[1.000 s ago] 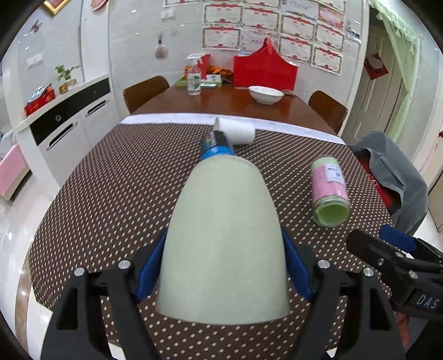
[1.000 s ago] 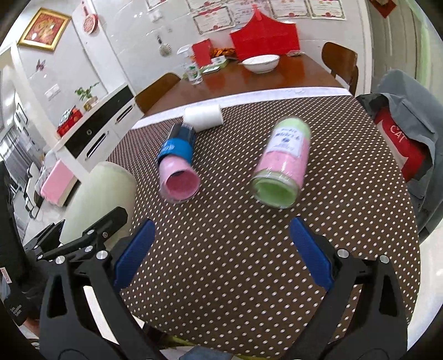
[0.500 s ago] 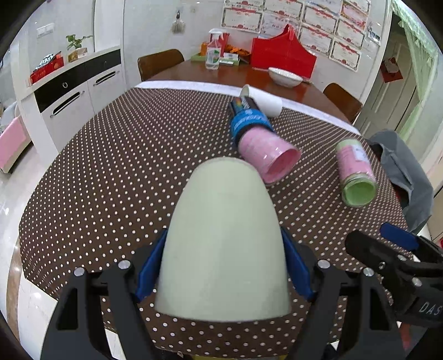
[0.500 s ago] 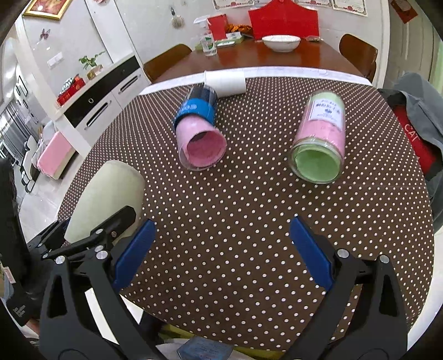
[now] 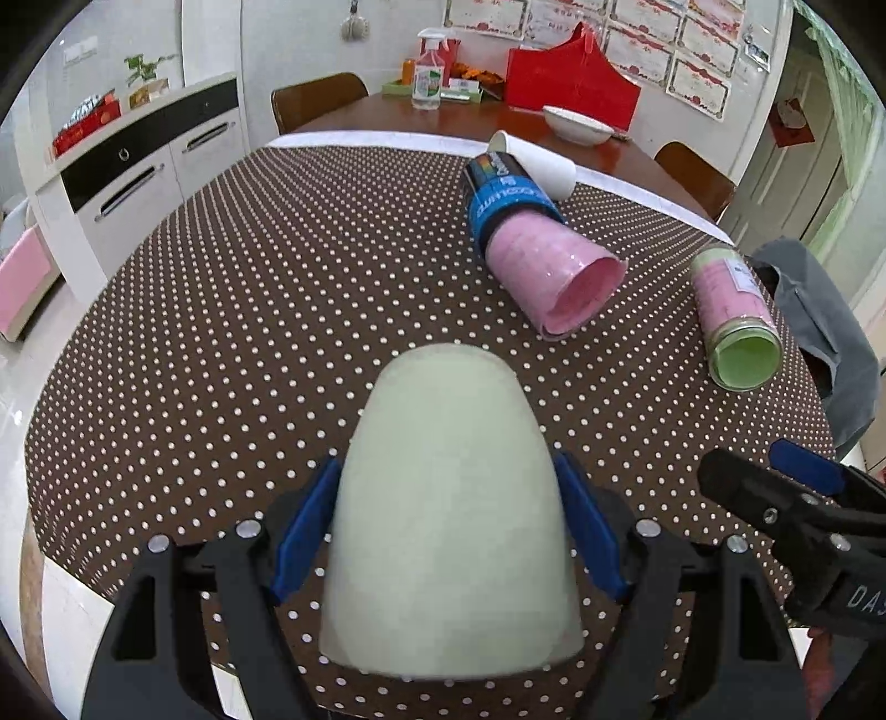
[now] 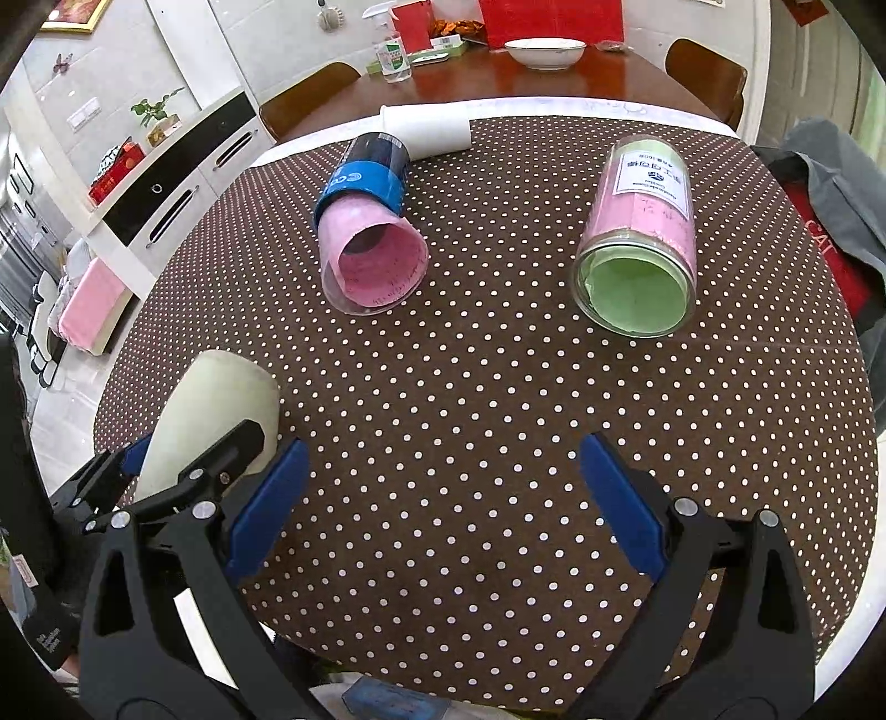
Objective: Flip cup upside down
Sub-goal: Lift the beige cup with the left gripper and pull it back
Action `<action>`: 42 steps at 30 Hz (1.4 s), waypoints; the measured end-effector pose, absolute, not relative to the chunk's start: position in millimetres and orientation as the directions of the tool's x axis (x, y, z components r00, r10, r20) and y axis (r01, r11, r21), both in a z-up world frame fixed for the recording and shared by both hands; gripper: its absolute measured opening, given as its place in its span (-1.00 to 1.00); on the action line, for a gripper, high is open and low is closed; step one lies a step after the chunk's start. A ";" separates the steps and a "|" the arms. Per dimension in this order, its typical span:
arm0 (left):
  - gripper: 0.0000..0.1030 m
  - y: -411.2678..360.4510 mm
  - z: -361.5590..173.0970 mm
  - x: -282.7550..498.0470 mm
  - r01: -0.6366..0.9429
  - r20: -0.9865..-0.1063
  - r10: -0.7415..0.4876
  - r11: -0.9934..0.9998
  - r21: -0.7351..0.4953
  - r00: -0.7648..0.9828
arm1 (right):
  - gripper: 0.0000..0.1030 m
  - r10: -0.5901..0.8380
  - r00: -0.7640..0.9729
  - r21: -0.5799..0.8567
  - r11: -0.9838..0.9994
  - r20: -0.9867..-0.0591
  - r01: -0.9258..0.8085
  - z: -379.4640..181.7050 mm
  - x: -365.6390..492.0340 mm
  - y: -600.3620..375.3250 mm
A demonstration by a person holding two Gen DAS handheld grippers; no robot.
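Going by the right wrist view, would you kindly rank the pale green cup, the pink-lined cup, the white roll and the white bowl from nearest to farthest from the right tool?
1. Pale green cup, near left, gripped by the left tool.
2. Pink-lined cup, centre-left, on its side.
3. White roll, just behind it.
4. White bowl, on the far wooden table.

Left gripper clamped on pale green cup, blue pads against both sides, narrow closed end pointing away. Beyond it on the dotted bench: pink-and-blue cup on its side, pink jar on its side, white roll farther back. Right gripper's black finger enters at lower right.
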State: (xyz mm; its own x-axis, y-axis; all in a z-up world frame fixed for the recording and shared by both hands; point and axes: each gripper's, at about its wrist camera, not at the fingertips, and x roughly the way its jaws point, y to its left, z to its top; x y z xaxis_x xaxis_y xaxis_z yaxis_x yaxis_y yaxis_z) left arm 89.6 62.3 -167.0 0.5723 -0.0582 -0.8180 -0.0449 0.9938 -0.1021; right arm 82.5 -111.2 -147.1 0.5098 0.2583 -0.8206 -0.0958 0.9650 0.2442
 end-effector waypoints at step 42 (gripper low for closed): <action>0.49 122.2 -109.1 72.4 -0.155 -0.745 0.039 0.984 -0.087 0.666 | 0.86 0.387 0.518 0.296 0.921 -0.763 -0.252 -114.8 95.7 -50.4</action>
